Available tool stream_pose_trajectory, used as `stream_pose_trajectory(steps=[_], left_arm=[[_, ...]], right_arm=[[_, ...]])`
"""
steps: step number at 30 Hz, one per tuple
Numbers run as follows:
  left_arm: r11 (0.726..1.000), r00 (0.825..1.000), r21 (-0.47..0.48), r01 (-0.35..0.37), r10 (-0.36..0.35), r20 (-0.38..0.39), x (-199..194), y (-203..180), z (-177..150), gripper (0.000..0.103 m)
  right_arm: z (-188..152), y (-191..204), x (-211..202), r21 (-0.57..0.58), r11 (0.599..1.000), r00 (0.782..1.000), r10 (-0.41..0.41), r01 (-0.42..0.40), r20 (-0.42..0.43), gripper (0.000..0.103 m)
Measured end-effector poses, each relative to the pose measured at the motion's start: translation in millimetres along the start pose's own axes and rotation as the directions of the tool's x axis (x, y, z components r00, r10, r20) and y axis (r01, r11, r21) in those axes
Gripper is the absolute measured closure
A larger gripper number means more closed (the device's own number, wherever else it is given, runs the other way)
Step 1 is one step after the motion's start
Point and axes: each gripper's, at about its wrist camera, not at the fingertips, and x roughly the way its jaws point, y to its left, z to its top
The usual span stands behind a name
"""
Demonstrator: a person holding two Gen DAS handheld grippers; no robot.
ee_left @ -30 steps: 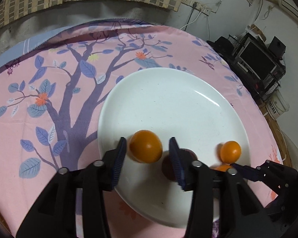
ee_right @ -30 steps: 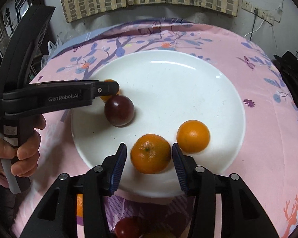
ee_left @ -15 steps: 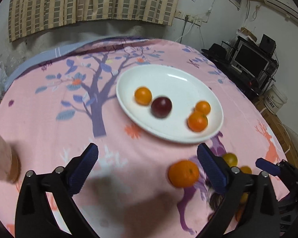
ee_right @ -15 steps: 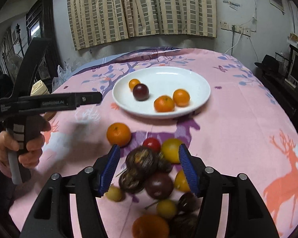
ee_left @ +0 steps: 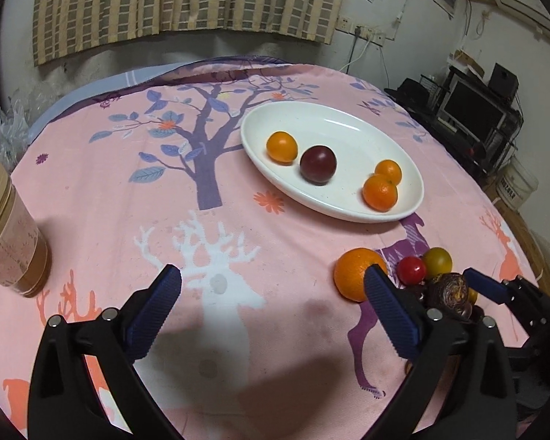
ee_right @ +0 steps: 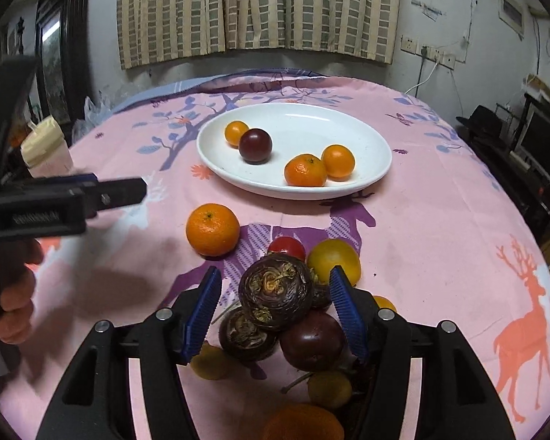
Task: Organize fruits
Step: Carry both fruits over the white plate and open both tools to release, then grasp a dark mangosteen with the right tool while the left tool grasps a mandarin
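A white plate (ee_right: 311,124) (ee_left: 348,128) holds two small oranges, a mandarin (ee_right: 305,170) and a dark plum (ee_right: 255,145). On the pink cloth nearer me lie a loose orange (ee_right: 212,229) (ee_left: 359,273) and a pile of fruit with a red tomato (ee_right: 286,247) and a yellow fruit (ee_right: 333,260). My right gripper (ee_right: 275,278) stands open around a dark wrinkled fruit (ee_right: 275,300) atop the pile, with gaps on both sides. My left gripper (ee_left: 271,275) is wide open over bare cloth, left of the loose orange. A hand (ee_right: 11,293) holds it.
A jar with a cream lid (ee_left: 7,227) stands at the table's left side. More dark, yellow and orange fruits lie under the right gripper (ee_right: 311,341). A television stand (ee_left: 473,110) is beyond the table's right edge. A curtain hangs on the wall behind.
Both grippers have pulled back from the plate toward the near side. The orange and mandarin once between their jaws stay on the plate. Left jaws spread wide; right jaws now flank the pile's top fruit.
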Motion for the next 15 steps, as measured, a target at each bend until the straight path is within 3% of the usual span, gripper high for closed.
stream_pose_trajectory(steps=[15], left_arm=[[1.0, 1.0, 0.008, -0.014, 0.014, -0.003, 1.3, 1.0, -0.6, 0.005]], right_arm=[[-4.6, 3.9, 8.2, -0.042, 0.997, 0.997, -0.072, 0.071, -0.012, 0.05]])
